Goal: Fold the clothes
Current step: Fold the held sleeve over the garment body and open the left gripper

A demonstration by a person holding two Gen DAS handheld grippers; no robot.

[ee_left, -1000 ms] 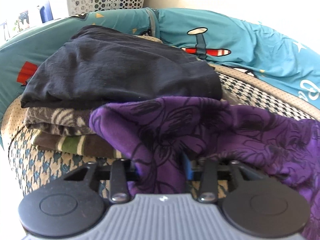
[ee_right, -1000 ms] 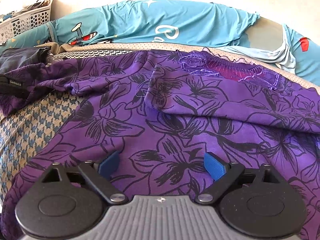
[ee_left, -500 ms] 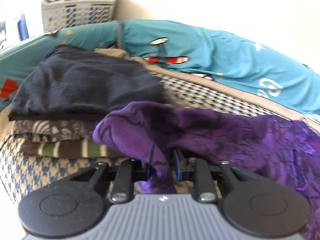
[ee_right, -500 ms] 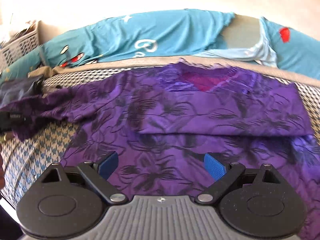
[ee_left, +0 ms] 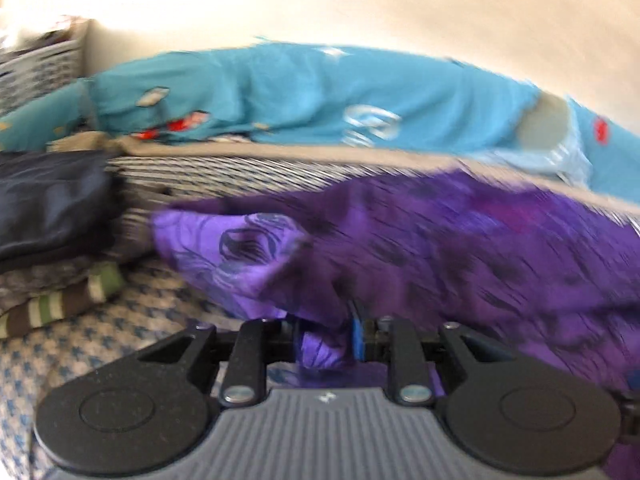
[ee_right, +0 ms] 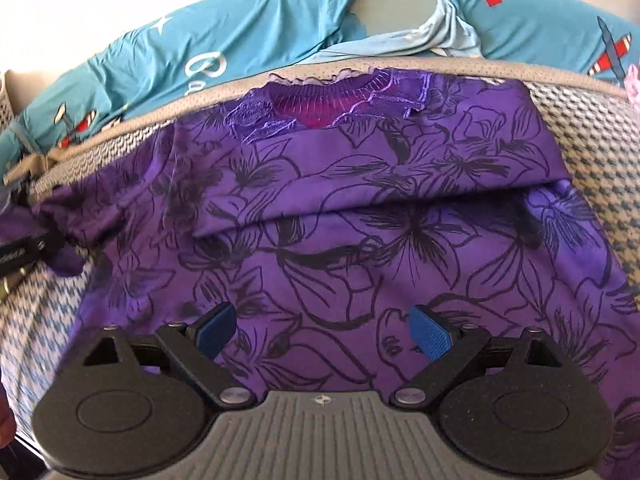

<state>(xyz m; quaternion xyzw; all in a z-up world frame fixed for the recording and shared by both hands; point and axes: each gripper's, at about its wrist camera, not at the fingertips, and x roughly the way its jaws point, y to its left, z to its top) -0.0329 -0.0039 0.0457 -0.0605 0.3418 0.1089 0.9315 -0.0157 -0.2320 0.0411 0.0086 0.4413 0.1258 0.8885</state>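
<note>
The left hand-held gripper [ee_left: 326, 338] is clamped on a bunched sleeve end of the purple floral top [ee_right: 360, 208], lifting it clear of the bed [ee_right: 600, 128], probably so it can swing over the body as a fold. The right hand-held gripper [ee_right: 324, 330] hangs with fingers apart above the hem, holding nothing, likely ready to pin the cloth. Folded clothes [ee_left: 48, 216] are stacked at the left.

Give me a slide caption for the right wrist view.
Open right claw hovers over purple floral top spread on the houndstooth bed.
</note>
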